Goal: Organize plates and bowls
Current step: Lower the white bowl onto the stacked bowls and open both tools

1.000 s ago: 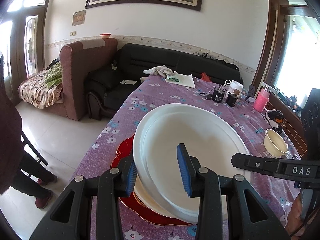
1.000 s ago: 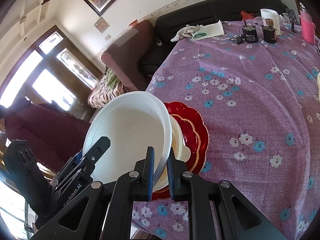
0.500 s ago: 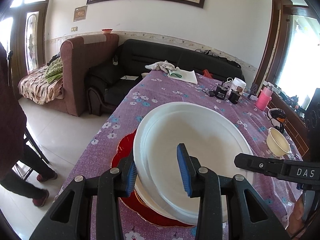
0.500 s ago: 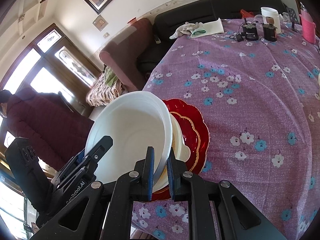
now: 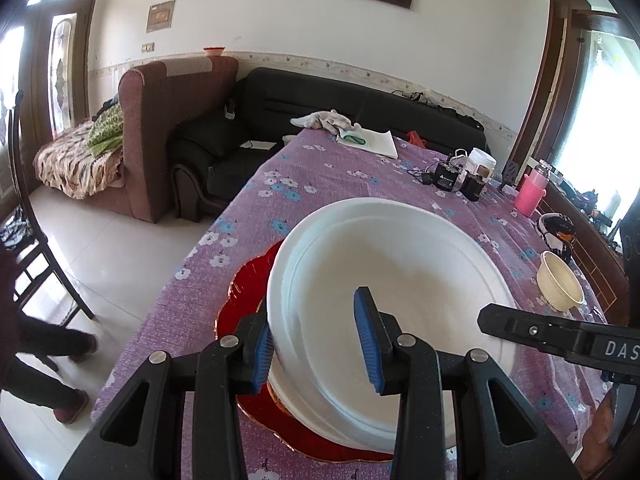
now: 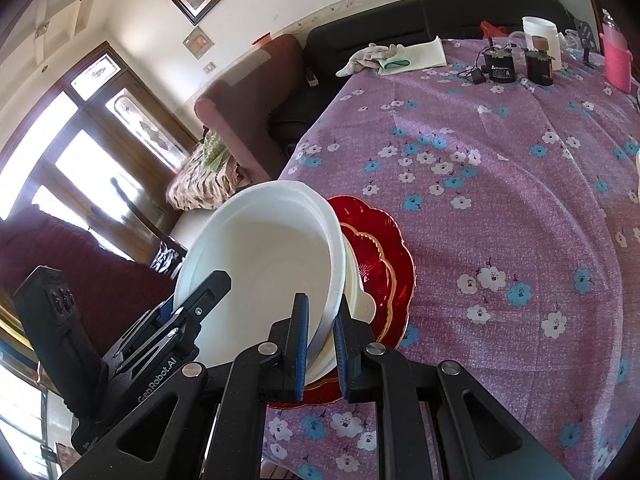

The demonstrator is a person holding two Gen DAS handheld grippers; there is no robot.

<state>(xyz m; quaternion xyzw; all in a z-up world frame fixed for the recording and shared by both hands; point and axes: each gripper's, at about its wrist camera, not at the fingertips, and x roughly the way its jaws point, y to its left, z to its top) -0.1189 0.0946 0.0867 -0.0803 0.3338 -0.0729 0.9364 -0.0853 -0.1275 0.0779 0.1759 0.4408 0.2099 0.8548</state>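
Stacking is part done: the large white bowl (image 5: 400, 300) sits tilted over a cream plate (image 6: 356, 280) on the scalloped red plate (image 6: 384, 256). The right gripper (image 6: 322, 340) pinches its rim; the left gripper (image 5: 316, 344) straddles the opposite rim, jaws spread. A small cream bowl (image 5: 560, 284) remains well apart on the floral tablecloth (image 6: 500, 200).

Glossy red plate (image 6: 384, 256), matt white bowl (image 5: 400, 280), woven floral tablecloth (image 6: 500, 184).

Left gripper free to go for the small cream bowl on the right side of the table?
Probably not now: the left gripper straddles the big white bowl's rim, and the right gripper lies between it and the cream bowl.
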